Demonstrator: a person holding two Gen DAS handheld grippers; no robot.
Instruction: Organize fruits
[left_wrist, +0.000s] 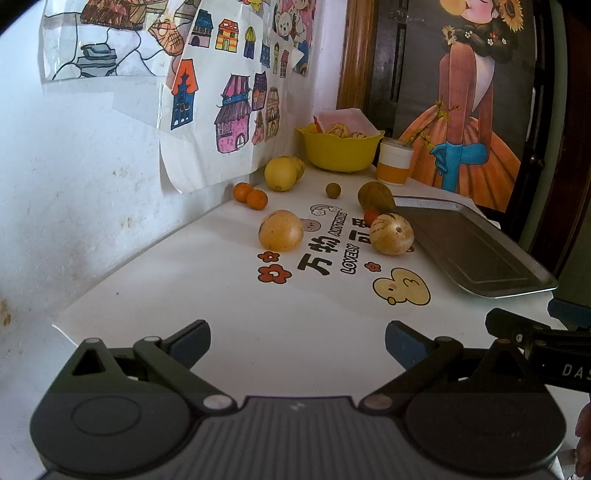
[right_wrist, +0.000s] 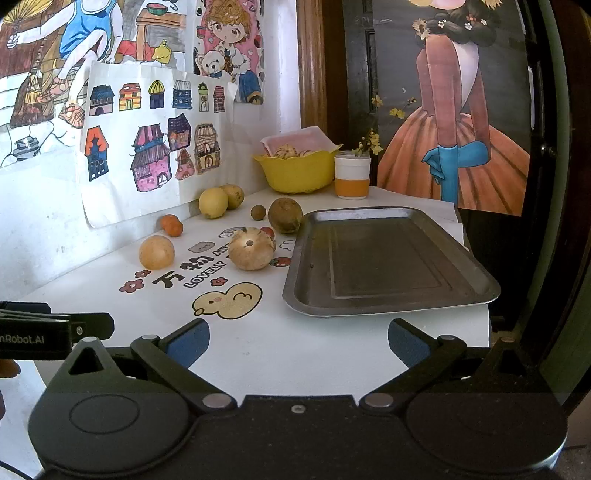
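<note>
While fruit lies beyond, the left tool (left_wrist: 297, 345) and right tool (right_wrist: 298, 343) gape wide (both hold nothing).

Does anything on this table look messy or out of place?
Nothing is spilled or broken. The fruits, like the striped melon and two small oranges, lie scattered on the tabletop while the metal tray sits empty.
</note>
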